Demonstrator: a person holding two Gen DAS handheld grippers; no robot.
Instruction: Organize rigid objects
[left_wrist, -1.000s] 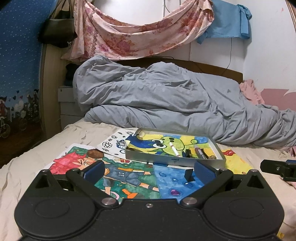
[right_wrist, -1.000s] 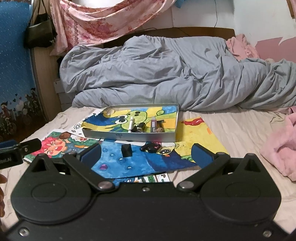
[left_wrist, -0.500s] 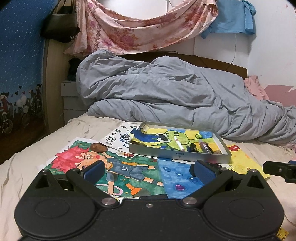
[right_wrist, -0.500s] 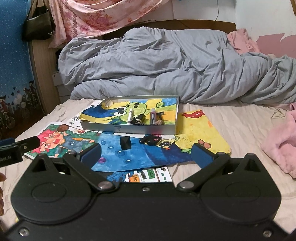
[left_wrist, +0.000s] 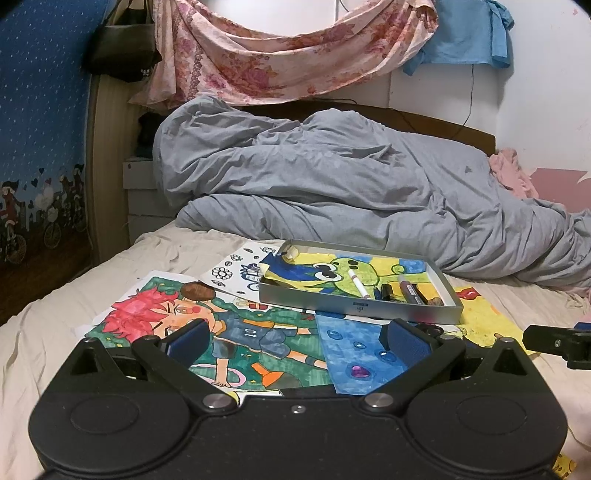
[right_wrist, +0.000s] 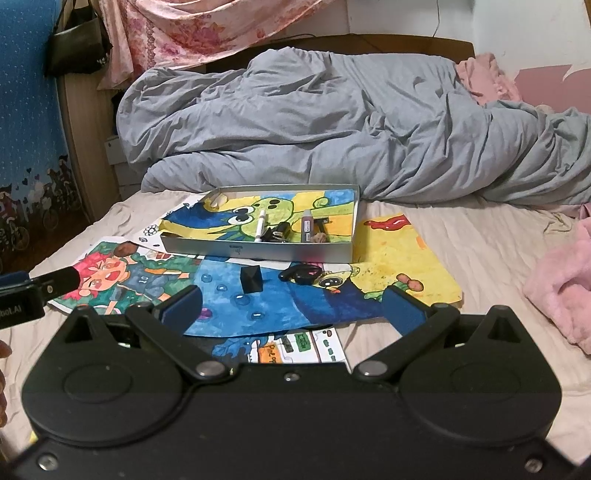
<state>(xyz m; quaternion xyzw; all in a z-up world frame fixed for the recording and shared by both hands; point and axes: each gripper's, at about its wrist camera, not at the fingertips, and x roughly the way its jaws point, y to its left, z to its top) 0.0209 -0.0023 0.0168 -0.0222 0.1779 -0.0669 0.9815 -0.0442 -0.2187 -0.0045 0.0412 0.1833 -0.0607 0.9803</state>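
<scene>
A shallow metal tray (right_wrist: 291, 253) (left_wrist: 325, 301) lies on drawings on the bed. It holds a white marker (right_wrist: 260, 229) (left_wrist: 357, 283), a purple tube (right_wrist: 306, 230) (left_wrist: 408, 291) and small black items (right_wrist: 279, 233). On the blue drawing in front of the tray sit a small black block (right_wrist: 251, 279) and a black curved object (right_wrist: 301, 274). My right gripper (right_wrist: 291, 308) is open and empty, just short of them. My left gripper (left_wrist: 295, 339) is open and empty, over the drawings to the left.
A rumpled grey duvet (right_wrist: 332, 125) (left_wrist: 351, 192) fills the back of the bed. A pink fluffy cloth (right_wrist: 561, 291) lies at the right. Several coloured drawings (left_wrist: 221, 332) cover the sheet. A wooden bed frame (left_wrist: 107, 166) and blue wall hanging stand at the left.
Both grippers have drawn back and risen a little, so the tray and drawings look farther away. Both stay open and empty. Nothing on the bed has moved.
</scene>
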